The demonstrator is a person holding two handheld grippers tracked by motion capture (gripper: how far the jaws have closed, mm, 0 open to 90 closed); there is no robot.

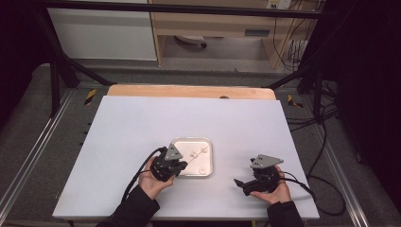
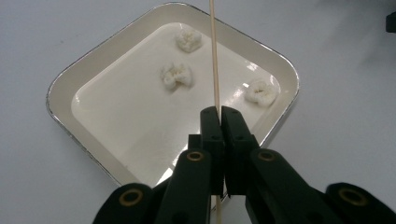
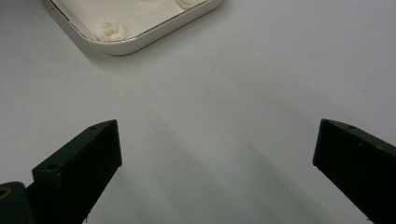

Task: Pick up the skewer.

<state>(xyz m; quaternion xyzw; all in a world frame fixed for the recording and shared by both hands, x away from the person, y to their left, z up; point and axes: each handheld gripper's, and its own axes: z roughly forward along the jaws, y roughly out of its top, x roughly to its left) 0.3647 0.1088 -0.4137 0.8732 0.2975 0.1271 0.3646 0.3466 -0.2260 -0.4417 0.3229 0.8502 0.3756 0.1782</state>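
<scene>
While the right gripper (image 1: 246, 184) is parked at the near right of the white table (image 1: 118, 142), jaws spread wide and empty, presumably kept ready for a food piece, a thin wooden skewer (image 2: 214, 56) is pinched between the pressed-together jaws of the left gripper (image 2: 219, 112). It is aimed far over the shallow cream square tray (image 2: 60, 88), likely for spearing the three white crumbly food pieces (image 2: 176, 75) inside.

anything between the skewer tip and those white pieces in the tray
Nothing visible does. The left gripper is shut on the skewer, which reaches over the tray; the white pieces lie loose and uncovered on its floor.
</scene>
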